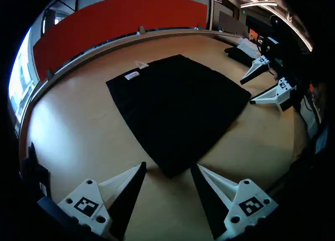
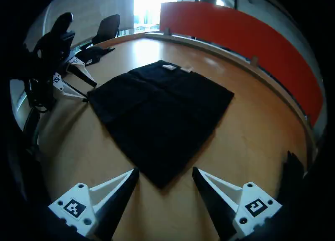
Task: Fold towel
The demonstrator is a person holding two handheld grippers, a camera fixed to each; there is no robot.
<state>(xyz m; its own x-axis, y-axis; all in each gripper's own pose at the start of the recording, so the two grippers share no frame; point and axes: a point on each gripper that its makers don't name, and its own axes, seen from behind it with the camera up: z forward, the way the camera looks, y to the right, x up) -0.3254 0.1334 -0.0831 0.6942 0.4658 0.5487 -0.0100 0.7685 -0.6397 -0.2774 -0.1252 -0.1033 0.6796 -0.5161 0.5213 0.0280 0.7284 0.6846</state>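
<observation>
Over the worktop (image 1: 67,128), left tongs (image 1: 168,167) and right tongs (image 2: 165,170) gape empty at black towel (image 1: 180,107) corners, each best pinched squarely.

Your left gripper (image 1: 168,164) runs off the lower edge just behind its finger markers; your right gripper (image 2: 165,169) is cut the same way in the right gripper view; there, whatever holds the far left gripper is a dark mass (image 2: 42,73) you cannot resolve; the white label (image 1: 131,75) on the towel (image 1: 180,107) is too small to make out; the pale stack (image 1: 250,46) at the far end of the table (image 1: 75,128) is blurred.
</observation>
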